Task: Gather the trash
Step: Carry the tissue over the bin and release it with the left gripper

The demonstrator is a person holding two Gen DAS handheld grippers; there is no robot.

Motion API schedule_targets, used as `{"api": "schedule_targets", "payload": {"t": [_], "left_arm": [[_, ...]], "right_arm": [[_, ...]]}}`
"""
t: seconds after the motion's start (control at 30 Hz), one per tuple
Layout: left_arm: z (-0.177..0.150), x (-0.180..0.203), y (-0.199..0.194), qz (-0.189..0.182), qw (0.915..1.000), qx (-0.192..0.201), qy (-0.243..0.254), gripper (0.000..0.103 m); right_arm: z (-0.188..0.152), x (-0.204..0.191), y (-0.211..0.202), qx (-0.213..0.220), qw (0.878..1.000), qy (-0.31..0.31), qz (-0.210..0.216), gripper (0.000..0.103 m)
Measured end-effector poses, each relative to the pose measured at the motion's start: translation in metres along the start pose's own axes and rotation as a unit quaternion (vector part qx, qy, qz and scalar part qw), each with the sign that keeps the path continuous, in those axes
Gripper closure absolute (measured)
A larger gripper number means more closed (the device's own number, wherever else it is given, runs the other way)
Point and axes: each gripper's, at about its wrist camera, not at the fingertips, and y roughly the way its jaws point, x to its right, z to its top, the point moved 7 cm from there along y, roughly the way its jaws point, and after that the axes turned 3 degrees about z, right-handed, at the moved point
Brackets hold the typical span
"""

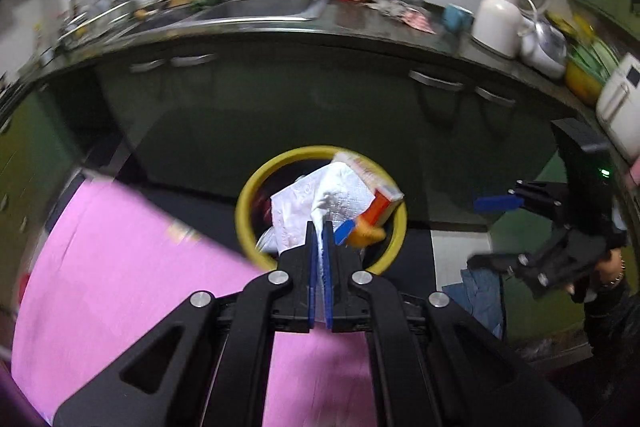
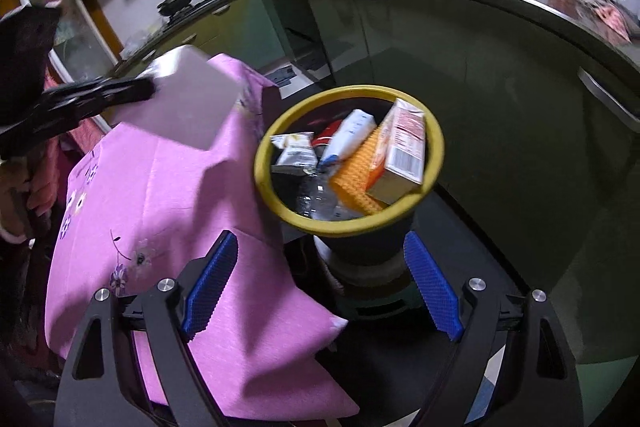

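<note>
My left gripper is shut on a crumpled white paper towel and holds it over the yellow-rimmed trash bin. The towel also shows in the right wrist view, pinched by the left gripper above the pink cloth. The bin holds a juice carton, an orange mesh piece, a white tube, a snack wrapper and a plastic bottle. My right gripper is open and empty, just short of the bin; it also shows at the right of the left wrist view.
A table with a pink flowered cloth stands left of the bin. Dark green cabinets and a counter with a sink, kettle and dishes run behind. A stove with pots is at the far left.
</note>
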Motion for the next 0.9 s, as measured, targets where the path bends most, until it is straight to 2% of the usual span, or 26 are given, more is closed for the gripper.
{"api": "schedule_targets", "payload": {"t": [0.13,0.27,0.4,0.47,0.5,0.57,0.7,0.8,0.9], "left_arm": [[0.023,0.025,0.046,0.018,0.9985,0.000,0.052,0.100],[0.034,0.044,0.082,0.055,0.9930,0.006,0.104,0.100],[0.023,0.058,0.105,0.072,0.9860,-0.011,0.150,0.099],[0.011,0.063,0.119,0.070,0.9831,-0.039,0.165,0.094],[0.007,0.063,0.123,0.070,0.9826,-0.050,0.165,0.089],[-0.001,0.061,0.125,0.071,0.9834,-0.061,0.156,0.050],[0.000,0.048,0.102,0.059,0.9913,-0.048,0.107,0.040],[0.001,0.030,0.068,0.042,0.9983,-0.026,0.033,0.031],[-0.010,0.012,0.028,0.044,0.9983,0.007,-0.037,0.014]], "right_arm": [[-0.005,0.017,-0.008,0.004,1.000,0.017,-0.006,0.019],[-0.009,0.032,-0.012,0.005,0.999,0.032,-0.010,0.019],[-0.013,0.042,-0.009,0.002,0.999,0.043,-0.004,0.019],[-0.016,0.043,-0.005,-0.003,0.999,0.046,0.001,0.019],[-0.017,0.043,-0.004,-0.005,0.999,0.046,0.002,0.019],[-0.018,0.043,-0.002,-0.006,0.999,0.046,0.007,0.019],[-0.018,0.041,-0.006,-0.003,0.999,0.047,0.009,0.019],[-0.019,0.040,-0.009,0.000,0.999,0.048,0.007,0.019],[-0.021,0.037,-0.011,0.000,0.999,0.046,0.009,0.019]]}}
